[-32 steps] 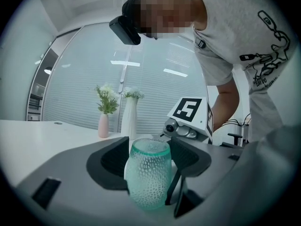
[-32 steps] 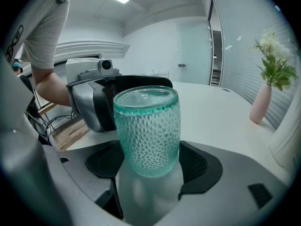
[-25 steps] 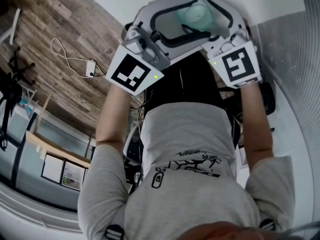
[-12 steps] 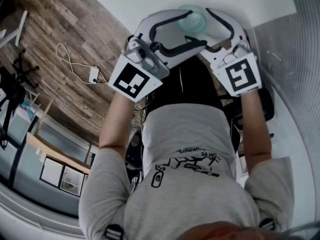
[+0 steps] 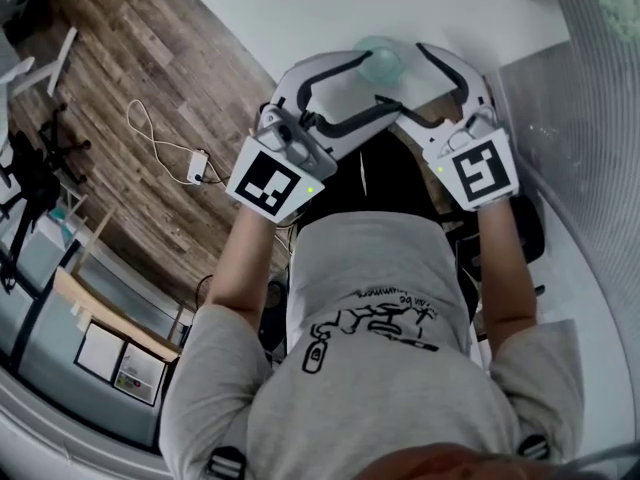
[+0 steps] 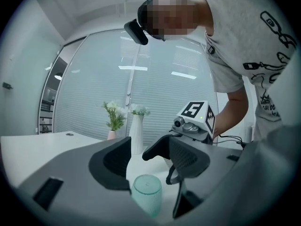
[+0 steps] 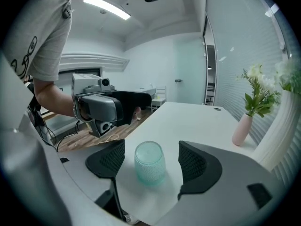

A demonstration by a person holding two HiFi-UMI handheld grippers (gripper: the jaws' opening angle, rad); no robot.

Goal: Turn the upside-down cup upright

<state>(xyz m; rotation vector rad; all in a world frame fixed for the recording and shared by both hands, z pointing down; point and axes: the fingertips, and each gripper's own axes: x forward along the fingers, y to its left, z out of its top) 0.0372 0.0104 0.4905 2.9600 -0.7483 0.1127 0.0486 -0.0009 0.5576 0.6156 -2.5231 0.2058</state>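
Note:
A teal, textured glass cup [image 7: 149, 163] stands upside down, base on top, on the white table [image 7: 193, 119]. My right gripper [image 7: 153, 161] is open around it, with a gap on each side of the cup. From the opposite side my left gripper [image 6: 150, 160] faces it, open. Its jaws have just been closing, and the cup [image 6: 146, 192] sits low between them, untouched. In the head view the cup [image 5: 380, 60] lies between my left gripper [image 5: 385, 83] and my right gripper [image 5: 418, 86], near the table's edge.
A white vase of flowers [image 6: 136, 133] and a small pink vase with a plant [image 7: 242, 128] stand farther back on the table by the glass wall. Below the table edge lies wood floor [image 5: 150, 68] with a cable and adapter [image 5: 198, 168].
Both grippers have risen a little beside the cup, which stays standing on the table. The left jaws have narrowed slightly.

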